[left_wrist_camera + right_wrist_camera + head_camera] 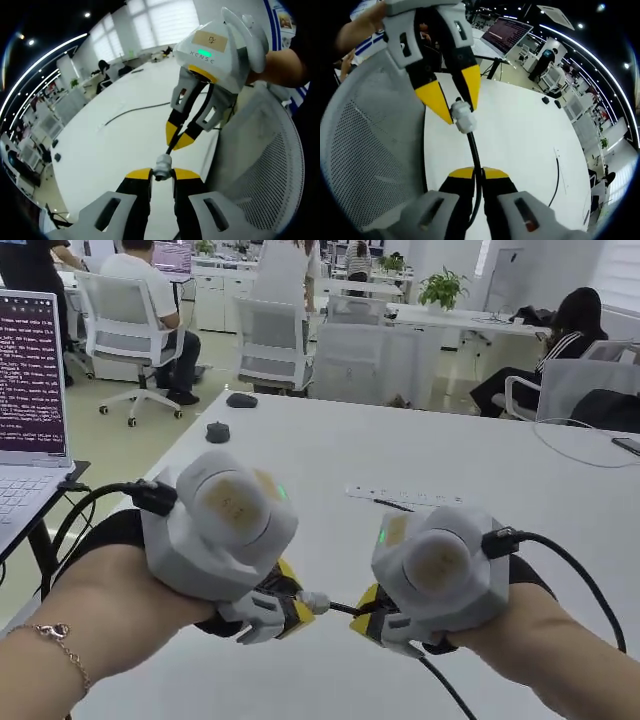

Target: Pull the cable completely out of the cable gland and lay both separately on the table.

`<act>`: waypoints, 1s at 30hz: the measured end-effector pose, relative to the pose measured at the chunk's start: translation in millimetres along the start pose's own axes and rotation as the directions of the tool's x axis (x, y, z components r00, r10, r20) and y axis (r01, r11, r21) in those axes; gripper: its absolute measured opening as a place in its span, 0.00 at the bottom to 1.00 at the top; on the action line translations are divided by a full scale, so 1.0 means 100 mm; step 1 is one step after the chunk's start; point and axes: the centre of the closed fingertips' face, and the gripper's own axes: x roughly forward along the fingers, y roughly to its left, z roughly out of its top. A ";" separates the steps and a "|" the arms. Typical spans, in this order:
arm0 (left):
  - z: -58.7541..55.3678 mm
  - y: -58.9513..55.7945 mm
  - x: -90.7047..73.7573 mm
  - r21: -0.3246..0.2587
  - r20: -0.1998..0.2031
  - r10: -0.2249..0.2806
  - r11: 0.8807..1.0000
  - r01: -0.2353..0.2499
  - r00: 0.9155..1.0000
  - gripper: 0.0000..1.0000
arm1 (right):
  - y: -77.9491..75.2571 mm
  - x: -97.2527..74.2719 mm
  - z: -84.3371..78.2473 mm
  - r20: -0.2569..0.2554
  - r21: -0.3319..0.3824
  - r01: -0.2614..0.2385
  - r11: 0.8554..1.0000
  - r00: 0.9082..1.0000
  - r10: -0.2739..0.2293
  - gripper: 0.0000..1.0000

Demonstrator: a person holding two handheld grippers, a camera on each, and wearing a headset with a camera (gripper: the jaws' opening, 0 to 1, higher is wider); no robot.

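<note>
A small white cable gland (pixel 313 602) is held just above the white table (pixel 330 460), and my left gripper (pixel 290 607) is shut on it. A black cable (pixel 343 609) runs out of the gland to the right, where my right gripper (pixel 368 617) is shut on it a short way along. The rest of the cable (pixel 446 690) trails down toward me. In the left gripper view the gland (pixel 162 167) sits between the yellow fingertips (pixel 138 174). In the right gripper view the cable (pixel 474 149) leads from the shut jaws up into the gland (pixel 463 117).
An open laptop (pixel 30 390) stands at the left on a side desk. Two dark mice (pixel 218 432) (pixel 241 400) lie at the table's far left. A white strip (pixel 400 497) lies mid-table. A thin wire (pixel 580 455) loops at far right. Office chairs and seated people are beyond.
</note>
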 end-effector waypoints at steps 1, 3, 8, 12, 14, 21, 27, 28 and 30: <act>0.00 0.00 0.00 -0.001 0.002 0.000 1.000 0.000 1.000 0.16 | -0.01 0.00 -0.04 -0.011 0.004 0.003 1.000 1.000 -0.003 0.03; 0.02 0.01 0.00 0.000 0.005 0.004 1.000 -0.004 1.000 0.16 | -0.03 -0.01 -0.10 -0.030 0.007 0.010 1.000 1.000 -0.010 0.03; 0.04 0.06 -0.03 -0.002 0.013 0.019 1.000 -0.019 1.000 0.16 | -0.10 -0.06 -0.18 -0.035 0.032 0.025 0.999 0.999 -0.024 0.03; -0.01 0.17 -0.10 -0.020 0.016 0.050 0.999 -0.050 0.999 0.16 | -0.28 -0.09 -0.34 -0.062 0.058 0.054 0.997 0.997 -0.050 0.03; -0.04 0.18 -0.12 -0.024 0.013 0.054 0.998 -0.054 0.998 0.16 | -0.43 -0.10 -0.40 -0.064 0.085 0.062 0.994 0.996 -0.057 0.03; -0.11 0.14 -0.12 -0.041 0.003 0.045 0.998 -0.045 0.999 0.16 | -1.31 0.03 -0.47 -0.010 0.234 0.135 0.963 0.991 -0.137 0.03; -0.21 0.07 -0.06 -0.054 -0.018 0.024 0.998 -0.025 1.000 0.17 | -2.01 0.34 -0.64 -0.021 0.346 0.183 0.920 0.982 -0.188 0.03; -0.22 0.06 -0.05 -0.057 -0.022 0.021 0.998 -0.023 1.000 0.17 | -2.09 0.39 -0.68 -0.028 0.350 0.186 0.918 0.982 -0.188 0.03; -0.25 0.01 -0.03 -0.069 -0.028 0.004 0.998 -0.006 1.000 0.17 | -2.26 0.48 -0.80 -0.074 0.379 0.212 0.901 0.977 -0.199 0.04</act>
